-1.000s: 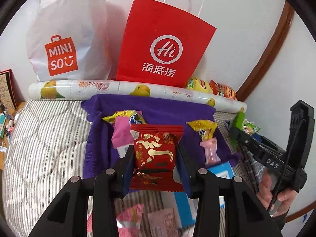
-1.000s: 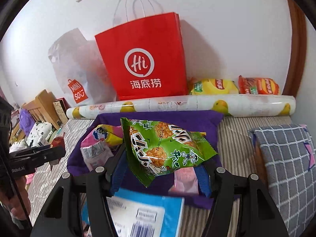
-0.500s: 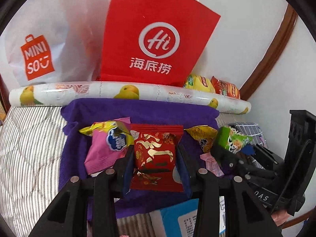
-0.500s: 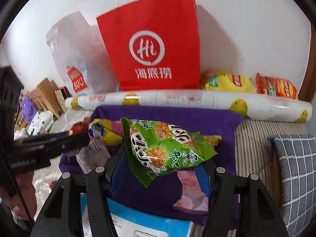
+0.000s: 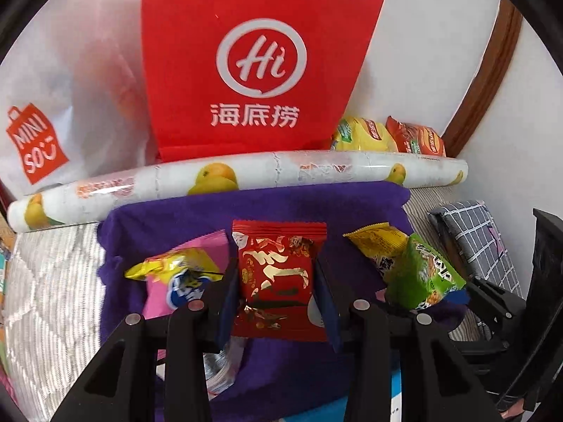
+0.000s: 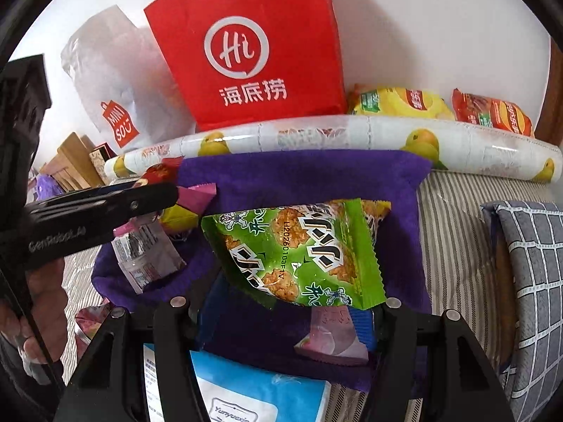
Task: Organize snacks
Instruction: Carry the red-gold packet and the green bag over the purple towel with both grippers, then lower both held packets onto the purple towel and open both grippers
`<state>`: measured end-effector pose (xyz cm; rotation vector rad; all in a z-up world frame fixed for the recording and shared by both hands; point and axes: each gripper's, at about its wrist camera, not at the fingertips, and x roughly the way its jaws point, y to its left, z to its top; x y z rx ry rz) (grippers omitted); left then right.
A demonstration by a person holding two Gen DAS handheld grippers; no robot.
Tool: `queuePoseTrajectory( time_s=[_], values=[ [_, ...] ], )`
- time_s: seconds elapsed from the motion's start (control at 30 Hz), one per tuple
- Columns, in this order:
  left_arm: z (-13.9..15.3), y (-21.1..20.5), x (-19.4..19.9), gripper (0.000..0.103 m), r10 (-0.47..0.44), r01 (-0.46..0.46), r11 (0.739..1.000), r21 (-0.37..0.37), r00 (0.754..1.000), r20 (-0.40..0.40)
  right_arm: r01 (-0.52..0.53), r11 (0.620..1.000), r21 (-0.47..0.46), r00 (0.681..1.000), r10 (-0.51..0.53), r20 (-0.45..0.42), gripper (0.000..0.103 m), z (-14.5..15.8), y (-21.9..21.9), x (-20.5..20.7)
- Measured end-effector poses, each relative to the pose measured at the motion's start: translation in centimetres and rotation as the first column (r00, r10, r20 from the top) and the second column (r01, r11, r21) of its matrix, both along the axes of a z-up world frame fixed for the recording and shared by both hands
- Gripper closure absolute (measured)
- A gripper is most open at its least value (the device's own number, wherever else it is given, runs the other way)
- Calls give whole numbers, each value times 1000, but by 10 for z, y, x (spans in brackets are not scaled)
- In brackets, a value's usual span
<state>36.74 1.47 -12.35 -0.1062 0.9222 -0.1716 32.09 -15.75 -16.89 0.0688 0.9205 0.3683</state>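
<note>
Left gripper clamping red snack packet, right gripper clamping green snack packet, blue-white package clearest from right wrist

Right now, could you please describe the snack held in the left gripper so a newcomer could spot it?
Find the big red paper bag against the wall; before it lies a purple cloth. Above it, the left gripper clamps a red packet, the only one with gold calligraphy among pink, yellow and green packs.
</note>
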Motion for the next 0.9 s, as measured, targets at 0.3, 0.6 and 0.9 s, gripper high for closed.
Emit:
queuePoseTrajectory(
  time_s=[0.3, 0.6, 0.9],
  values=[
    [-24, 3, 13, 64, 10, -9, 1000, 7, 998, -61, 11, 997, -70, 998, -15, -60, 42, -13, -1, 7],
    [-31, 7, 16, 63, 14, -14, 1000, 5, 997, -78, 7, 997, -82, 997, -12, -71, 39, -15, -3, 9],
    [-33, 5, 19, 63, 0, -1, 1000, -15, 996, -84, -40, 991, -128, 999, 40, 0, 19, -5, 8, -2]
  ],
)
